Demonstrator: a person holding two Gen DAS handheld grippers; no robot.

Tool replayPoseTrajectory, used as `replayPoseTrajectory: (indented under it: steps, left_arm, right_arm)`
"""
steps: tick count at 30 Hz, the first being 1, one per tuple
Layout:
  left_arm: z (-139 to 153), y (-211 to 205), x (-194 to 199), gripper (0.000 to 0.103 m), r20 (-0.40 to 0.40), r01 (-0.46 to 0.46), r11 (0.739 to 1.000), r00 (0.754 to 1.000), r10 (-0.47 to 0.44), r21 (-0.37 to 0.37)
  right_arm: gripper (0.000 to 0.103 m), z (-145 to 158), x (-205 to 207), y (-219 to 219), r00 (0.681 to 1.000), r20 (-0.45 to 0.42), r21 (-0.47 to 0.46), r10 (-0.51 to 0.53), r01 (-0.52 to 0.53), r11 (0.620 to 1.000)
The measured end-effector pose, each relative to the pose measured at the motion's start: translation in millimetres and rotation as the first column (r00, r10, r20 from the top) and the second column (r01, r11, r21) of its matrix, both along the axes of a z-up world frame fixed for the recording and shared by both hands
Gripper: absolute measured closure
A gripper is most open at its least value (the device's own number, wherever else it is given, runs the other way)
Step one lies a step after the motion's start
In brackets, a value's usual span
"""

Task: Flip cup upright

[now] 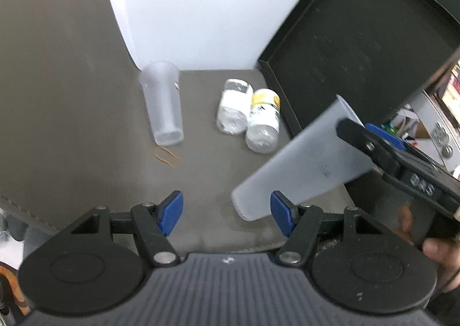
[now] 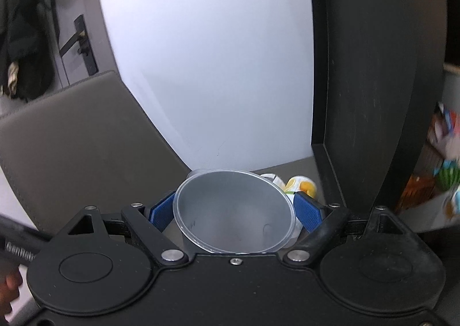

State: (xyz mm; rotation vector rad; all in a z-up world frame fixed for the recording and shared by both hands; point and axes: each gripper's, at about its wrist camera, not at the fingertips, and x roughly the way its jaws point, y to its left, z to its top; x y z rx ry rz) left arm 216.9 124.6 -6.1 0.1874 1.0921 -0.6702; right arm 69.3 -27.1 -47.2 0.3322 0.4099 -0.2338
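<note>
My right gripper (image 2: 234, 211) is shut on a frosted plastic cup (image 2: 233, 211), gripped near its rim, with the open mouth facing the right wrist camera. In the left wrist view that cup (image 1: 299, 165) hangs tilted above the grey table, base down-left, held by the right gripper (image 1: 359, 130). A second frosted cup (image 1: 164, 107) lies on its side at the back left of the table (image 1: 72, 95). My left gripper (image 1: 227, 211) is open and empty, low over the table's front, with the held cup's base just above its right pad.
Two plastic bottles (image 1: 248, 114) lie side by side near the back. Rubber bands (image 1: 168, 156) lie in front of the lying cup. A black box (image 1: 359, 47) stands at the right. A white wall (image 1: 187, 9) is behind.
</note>
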Motion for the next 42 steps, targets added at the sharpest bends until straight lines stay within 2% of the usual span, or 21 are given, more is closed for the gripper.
replayPoseTrajectory:
  steps: [9, 16, 20, 26, 36, 39, 40, 42]
  left_arm:
    - [19.5, -10.1, 19.6, 0.038, 0.046, -0.039, 0.998, 0.998, 0.042, -0.052]
    - [31.9, -31.7, 23.2, 0.038, 0.060, -0.013, 0.994, 0.998, 0.020, -0.112]
    - [31.0, -40.7, 22.3, 0.038, 0.050, 0.015, 0.990, 0.999, -0.008, -0.139]
    - [18.1, -50.4, 21.7, 0.038, 0.014, 0.040, 0.989, 0.999, -0.038, -0.140]
    - [-8.3, -56.5, 32.4, 0.038, -0.057, 0.032, 0.990, 0.998, -0.040, -0.141]
    - [-14.7, -58.5, 37.1, 0.044, -0.072, 0.037, 0.988, 0.996, -0.048, -0.147]
    - [-16.1, -58.6, 38.3, 0.049, -0.075, 0.036, 0.988, 0.996, -0.047, -0.149]
    - [-20.0, -59.4, 40.9, 0.054, -0.088, 0.036, 0.989, 0.995, -0.049, -0.144]
  right_arm:
    - [0.017, 14.5, 2.9, 18.5, 0.997, -0.055, -0.172, 0.054, -0.062, 0.983]
    - [0.017, 9.9, 9.8, 35.8, 0.988, -0.118, -0.242, 0.095, -0.121, 0.963]
    - [0.017, 6.2, 10.6, 40.7, 0.985, -0.139, -0.255, 0.102, -0.135, 0.958]
    - [0.017, 4.6, 14.5, 39.8, 0.983, -0.154, -0.245, 0.100, -0.136, 0.960]
    - [0.017, -1.1, 24.0, 43.4, 0.979, -0.161, -0.251, 0.123, -0.161, 0.955]
    - [0.016, -3.0, 24.2, 46.2, 0.979, -0.154, -0.247, 0.132, -0.167, 0.954]
    - [0.016, -3.3, 24.4, 46.5, 0.979, -0.150, -0.243, 0.136, -0.170, 0.955]
    - [0.016, -3.6, 24.4, 46.6, 0.980, -0.139, -0.232, 0.144, -0.174, 0.957]
